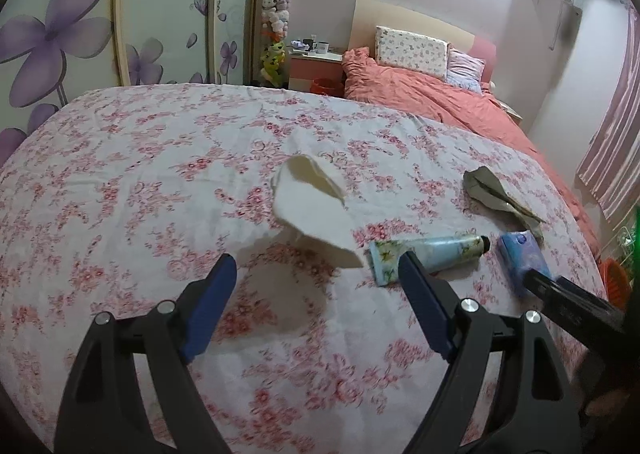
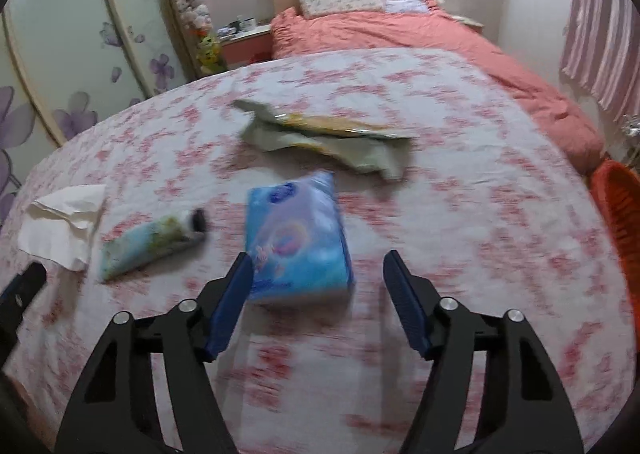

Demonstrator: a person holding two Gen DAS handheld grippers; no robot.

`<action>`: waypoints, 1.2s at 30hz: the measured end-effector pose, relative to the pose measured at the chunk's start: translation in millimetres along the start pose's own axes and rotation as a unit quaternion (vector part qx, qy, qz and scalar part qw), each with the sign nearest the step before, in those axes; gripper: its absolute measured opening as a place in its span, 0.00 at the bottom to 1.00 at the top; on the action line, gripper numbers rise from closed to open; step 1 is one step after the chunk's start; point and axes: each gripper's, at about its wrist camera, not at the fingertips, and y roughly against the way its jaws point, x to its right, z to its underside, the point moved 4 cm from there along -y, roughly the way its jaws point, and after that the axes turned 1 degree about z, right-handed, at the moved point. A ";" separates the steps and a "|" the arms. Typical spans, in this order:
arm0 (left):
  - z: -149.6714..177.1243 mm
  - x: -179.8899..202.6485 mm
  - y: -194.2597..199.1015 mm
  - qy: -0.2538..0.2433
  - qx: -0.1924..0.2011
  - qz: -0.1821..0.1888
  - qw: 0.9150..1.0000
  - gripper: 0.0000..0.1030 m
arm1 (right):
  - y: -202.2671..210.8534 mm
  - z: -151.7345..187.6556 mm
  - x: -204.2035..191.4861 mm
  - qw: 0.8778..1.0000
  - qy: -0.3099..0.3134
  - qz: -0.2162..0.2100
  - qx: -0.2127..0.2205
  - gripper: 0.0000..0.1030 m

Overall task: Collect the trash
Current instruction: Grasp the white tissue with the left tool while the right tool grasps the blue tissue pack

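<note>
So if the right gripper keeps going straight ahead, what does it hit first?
Probably the blue tissue pack on the bedsheet; it lies just ahead of the open right gripper, slightly left of centre.

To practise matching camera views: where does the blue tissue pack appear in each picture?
Left wrist view: blue tissue pack at lower right, right of the cream tube.
Right wrist view: pack at centre.
Shared landmark: the cream tube lies just left of it in both.
</note>
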 end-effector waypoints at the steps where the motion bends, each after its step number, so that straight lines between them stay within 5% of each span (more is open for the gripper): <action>1: -2.0 1.1 -2.6 0.003 0.001 -0.001 1.000 0.79 | 0.6 -0.8 3.9 1.000 -0.006 -0.008 0.001 0.64; 6: -8.8 1.8 -15.2 0.022 -0.003 -0.005 1.000 0.79 | -5.4 -5.0 2.3 0.999 -0.007 -0.049 -0.007 0.72; 11: -14.7 -1.3 -30.9 0.035 -0.013 -0.012 0.999 0.71 | -20.3 -8.5 -8.5 0.999 0.026 -0.038 -0.010 0.73; 17: -17.3 -3.8 -52.4 0.045 -0.033 -0.014 0.998 0.52 | -26.4 -14.7 -11.2 0.998 0.044 -0.037 -0.009 0.67; 19: -17.8 -3.2 -58.4 0.046 -0.038 -0.013 0.998 0.36 | -26.9 -15.1 -10.8 0.998 0.049 -0.038 -0.008 0.63; 22: -17.6 -0.1 -63.5 0.036 -0.044 -0.012 0.998 0.26 | -23.4 -12.0 -6.8 0.998 0.054 -0.040 -0.008 0.60; 36: 2.7 14.8 -51.7 -0.004 -0.052 -0.013 0.999 0.30 | -10.6 -1.3 48.0 1.000 0.020 0.015 -0.006 0.61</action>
